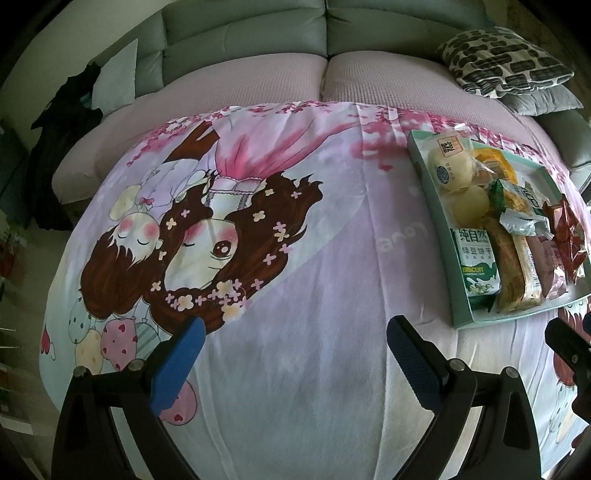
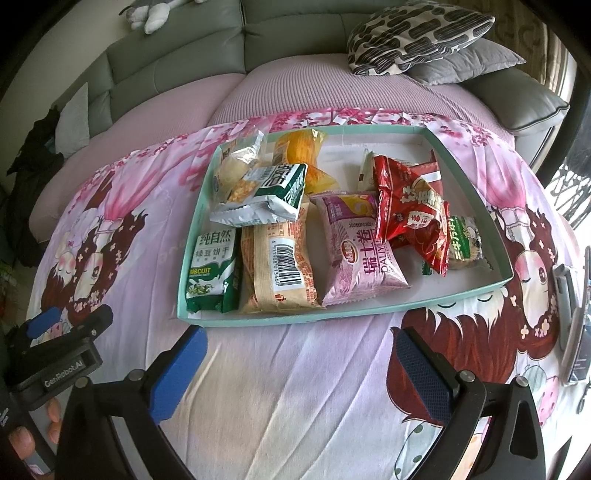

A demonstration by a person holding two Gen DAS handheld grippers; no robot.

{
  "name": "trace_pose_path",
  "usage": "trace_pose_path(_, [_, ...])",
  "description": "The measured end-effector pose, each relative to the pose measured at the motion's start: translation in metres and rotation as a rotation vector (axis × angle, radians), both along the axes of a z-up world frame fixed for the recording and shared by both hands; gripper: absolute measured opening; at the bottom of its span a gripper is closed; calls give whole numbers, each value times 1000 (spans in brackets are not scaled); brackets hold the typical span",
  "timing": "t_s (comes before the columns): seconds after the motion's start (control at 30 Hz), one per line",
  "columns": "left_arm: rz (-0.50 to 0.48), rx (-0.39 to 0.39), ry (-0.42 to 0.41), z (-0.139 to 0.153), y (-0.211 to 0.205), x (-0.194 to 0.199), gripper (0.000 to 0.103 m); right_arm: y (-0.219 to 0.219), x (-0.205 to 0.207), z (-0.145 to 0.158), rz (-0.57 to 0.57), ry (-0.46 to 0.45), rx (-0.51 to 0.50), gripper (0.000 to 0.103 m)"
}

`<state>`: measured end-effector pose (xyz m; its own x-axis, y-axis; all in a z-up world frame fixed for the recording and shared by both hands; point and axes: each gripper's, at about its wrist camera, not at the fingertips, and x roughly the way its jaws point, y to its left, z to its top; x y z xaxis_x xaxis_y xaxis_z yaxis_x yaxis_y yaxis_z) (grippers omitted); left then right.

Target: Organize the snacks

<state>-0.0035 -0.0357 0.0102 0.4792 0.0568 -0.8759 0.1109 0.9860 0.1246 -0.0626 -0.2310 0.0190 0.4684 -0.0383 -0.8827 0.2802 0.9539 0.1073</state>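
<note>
My right gripper (image 2: 299, 369) sits nearest the lens, its blue-padded fingers (image 2: 177, 373) spread wide with nothing between them, hovering over the cartoon-printed quilt (image 2: 295, 398) just short of the tray's near rim. My left gripper (image 1: 295, 365) is likewise spread wide and empty, over a bare stretch of the same quilt, with the tray off to its right. In the right wrist view the left gripper's body shows at the lower left, with fingertips of the person's hand (image 2: 26, 439) on it. The teal-rimmed tray (image 2: 295, 317) lies flat on the quilt and holds the snacks in a loose heap. Along its near edge, from left: a green biscuit packet (image 2: 210, 269), a beige barcoded packet (image 2: 280, 269) touching it, then a pink roll packet (image 2: 362, 258). A green-and-white packet (image 2: 266, 195) lies across the tops of the first two. Behind it I note a clear bag of pale buns (image 2: 236, 166) and a yellow packet (image 2: 303, 155). Red packets (image 2: 410, 206) are piled right of the pink one, partly covering a small green-printed packet (image 2: 465, 240). The tray's far right corner is bare. Beyond, a patterned cushion (image 2: 413, 33) rests on a grey one against the sofa back (image 2: 177, 51).
</note>
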Motion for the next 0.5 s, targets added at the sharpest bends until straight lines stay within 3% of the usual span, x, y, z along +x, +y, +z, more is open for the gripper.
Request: trace_pose_path(0.5, [-17,-8,-9,1,-1,-1,99,-1,2,-1,3,9,4,103])
